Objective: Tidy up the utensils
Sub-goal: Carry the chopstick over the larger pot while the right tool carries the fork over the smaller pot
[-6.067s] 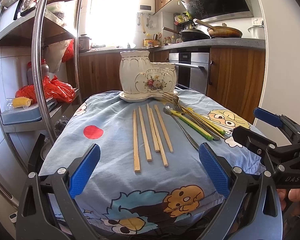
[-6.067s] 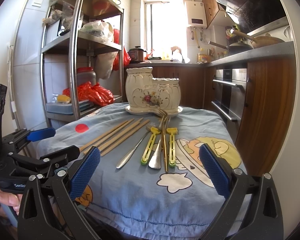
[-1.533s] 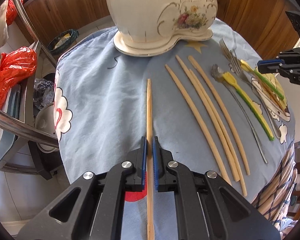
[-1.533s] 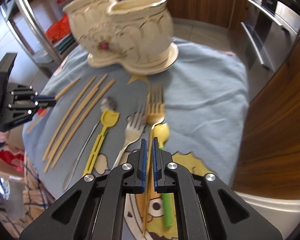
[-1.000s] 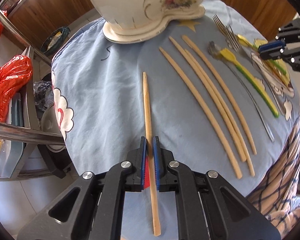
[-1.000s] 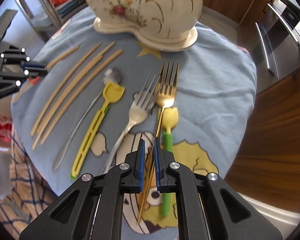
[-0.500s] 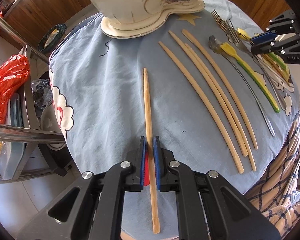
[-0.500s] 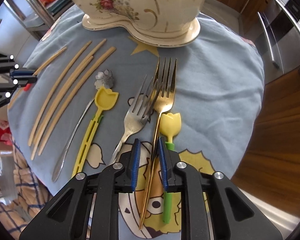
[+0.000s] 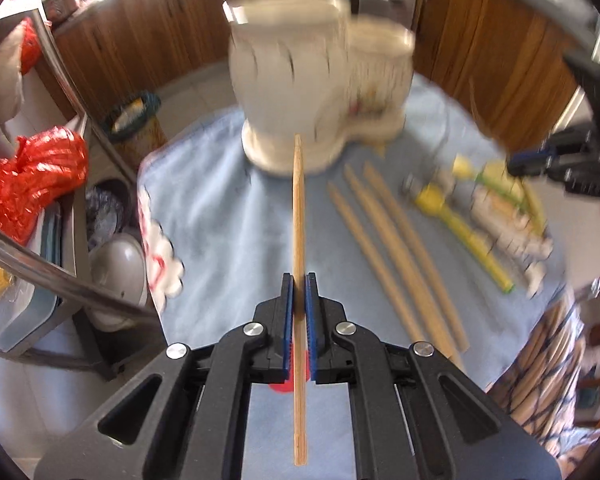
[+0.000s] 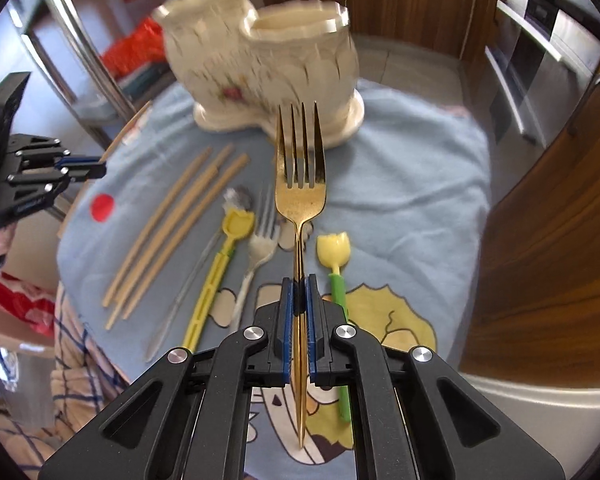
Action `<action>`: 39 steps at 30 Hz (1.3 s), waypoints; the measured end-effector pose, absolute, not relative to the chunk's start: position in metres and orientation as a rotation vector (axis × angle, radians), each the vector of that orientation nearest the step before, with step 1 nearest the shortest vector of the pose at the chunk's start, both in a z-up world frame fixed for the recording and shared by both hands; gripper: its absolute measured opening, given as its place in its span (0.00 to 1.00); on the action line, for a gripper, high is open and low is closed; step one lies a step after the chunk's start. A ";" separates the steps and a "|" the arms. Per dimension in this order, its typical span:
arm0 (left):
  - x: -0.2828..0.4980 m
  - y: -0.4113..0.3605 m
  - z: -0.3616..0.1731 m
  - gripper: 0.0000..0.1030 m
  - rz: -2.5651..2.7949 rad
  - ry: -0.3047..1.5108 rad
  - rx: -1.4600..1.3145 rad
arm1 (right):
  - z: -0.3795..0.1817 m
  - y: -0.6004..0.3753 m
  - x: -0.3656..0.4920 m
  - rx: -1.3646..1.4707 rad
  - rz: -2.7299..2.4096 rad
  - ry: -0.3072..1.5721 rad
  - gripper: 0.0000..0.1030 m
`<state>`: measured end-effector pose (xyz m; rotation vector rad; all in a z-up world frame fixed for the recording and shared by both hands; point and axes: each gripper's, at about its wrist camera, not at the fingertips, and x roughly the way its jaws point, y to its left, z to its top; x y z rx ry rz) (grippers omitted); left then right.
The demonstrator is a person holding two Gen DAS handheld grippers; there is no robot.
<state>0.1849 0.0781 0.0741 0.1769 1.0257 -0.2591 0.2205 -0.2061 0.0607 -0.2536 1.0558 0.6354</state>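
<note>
Now the blue tablecloth (image 10: 400, 184) carries the cream ceramic holder (image 10: 260, 72) at its far side. The left gripper (image 9: 299, 300) is clamped on one chopstick (image 9: 299, 216), the right gripper (image 10: 299, 304) on the gold fork (image 10: 300, 172), both lifted off the cloth. I would carry each above the rim, then lower it straight into a compartment. No writing is readable.

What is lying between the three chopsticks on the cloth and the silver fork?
In the right wrist view, a thin silver utensil and a yellow tulip-topped one lie between the three chopsticks and the silver fork.
</note>
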 end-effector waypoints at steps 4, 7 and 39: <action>0.179 0.079 0.104 0.05 -0.264 0.882 0.118 | 0.079 -0.211 0.204 -0.244 0.631 0.920 0.07; 0.176 0.077 0.124 0.05 -0.253 0.783 0.091 | 0.095 -0.210 0.196 -0.228 0.625 0.834 0.07; 0.311 0.058 0.167 0.05 -0.070 0.307 -0.155 | 0.181 -0.150 0.324 -0.039 0.620 0.579 0.07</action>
